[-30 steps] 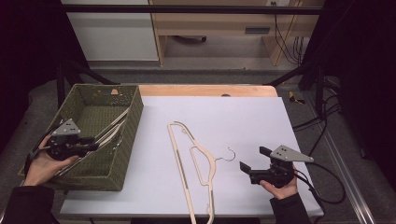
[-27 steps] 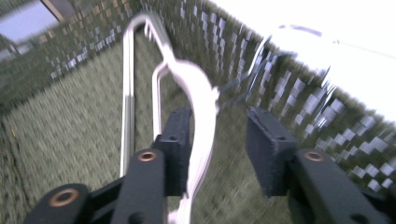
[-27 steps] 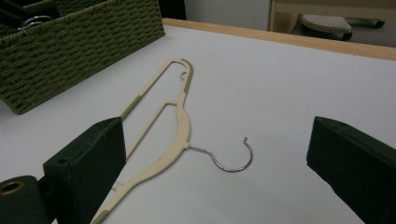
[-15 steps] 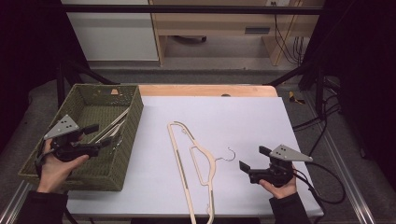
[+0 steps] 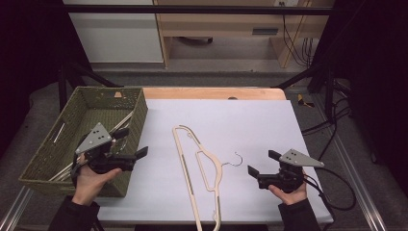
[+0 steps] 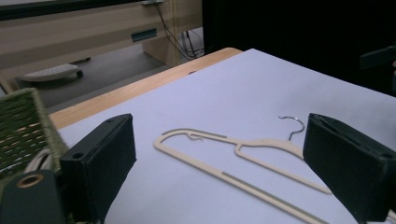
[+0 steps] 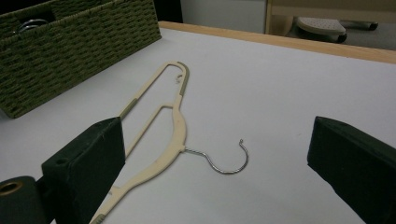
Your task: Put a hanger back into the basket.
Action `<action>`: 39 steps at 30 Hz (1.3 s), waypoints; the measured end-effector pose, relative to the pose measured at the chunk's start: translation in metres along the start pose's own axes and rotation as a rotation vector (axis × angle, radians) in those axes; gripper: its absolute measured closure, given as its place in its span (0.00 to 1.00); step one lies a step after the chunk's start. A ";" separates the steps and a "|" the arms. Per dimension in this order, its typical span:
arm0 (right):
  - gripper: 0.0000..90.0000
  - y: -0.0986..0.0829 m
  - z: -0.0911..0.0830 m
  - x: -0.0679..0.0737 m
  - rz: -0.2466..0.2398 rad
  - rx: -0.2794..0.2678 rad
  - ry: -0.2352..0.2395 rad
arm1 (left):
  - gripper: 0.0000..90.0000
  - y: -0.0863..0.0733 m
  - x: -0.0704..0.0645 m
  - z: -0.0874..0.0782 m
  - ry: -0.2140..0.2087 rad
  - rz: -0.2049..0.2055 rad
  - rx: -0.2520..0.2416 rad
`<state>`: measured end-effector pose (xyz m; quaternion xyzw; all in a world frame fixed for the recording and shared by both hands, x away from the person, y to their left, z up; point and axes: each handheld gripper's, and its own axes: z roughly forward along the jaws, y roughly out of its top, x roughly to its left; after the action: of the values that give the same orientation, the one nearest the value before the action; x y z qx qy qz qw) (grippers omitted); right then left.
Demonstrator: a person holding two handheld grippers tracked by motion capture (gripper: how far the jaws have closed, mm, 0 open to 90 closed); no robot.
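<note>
A cream plastic hanger (image 5: pixel 214 159) with a metal hook (image 5: pixel 235 158) lies flat in the middle of the white table (image 5: pixel 250 120). My left gripper (image 5: pixel 131 143) hovers open over the right wall of the green woven basket (image 5: pixel 45 154) and points at the hanger. My right gripper (image 5: pixel 263 162) is held open just above the table, right of the hook. In the left gripper view the hanger (image 6: pixel 266 142) lies ahead between the jaws. In the right gripper view the hanger (image 7: pixel 179 126) and its hook (image 7: pixel 224 165) lie ahead between the empty jaws.
The basket stands at the table's left end and holds more hangers (image 5: pixel 120 122). A wooden strip (image 5: pixel 211 93) runs along the far table edge. Black cable (image 5: pixel 332 192) trails from the right gripper. In the right gripper view the basket (image 7: pixel 70 51) stands far left.
My left gripper has moved right, from over the basket's inside to its right wall, and turned toward the hanger. The right gripper and the hanger have stayed put.
</note>
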<state>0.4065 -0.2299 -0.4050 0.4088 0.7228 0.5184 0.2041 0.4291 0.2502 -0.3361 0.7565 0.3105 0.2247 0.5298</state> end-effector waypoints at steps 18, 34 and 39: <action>0.05 0.000 -0.004 -0.001 0.012 -0.008 -0.007 | 0.10 0.004 -0.029 0.046 -0.087 0.007 0.022; 0.05 0.001 -0.007 -0.002 0.000 -0.012 0.005 | 0.10 0.003 -0.063 0.107 -0.170 0.043 0.097; 0.05 0.001 -0.008 -0.002 0.000 -0.016 0.001 | 0.10 0.001 -0.067 0.125 -0.188 0.057 0.131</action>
<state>0.4028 -0.2361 -0.4015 0.4068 0.7188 0.5244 0.2071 0.4656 0.1191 -0.3778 0.8159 0.2518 0.1471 0.4992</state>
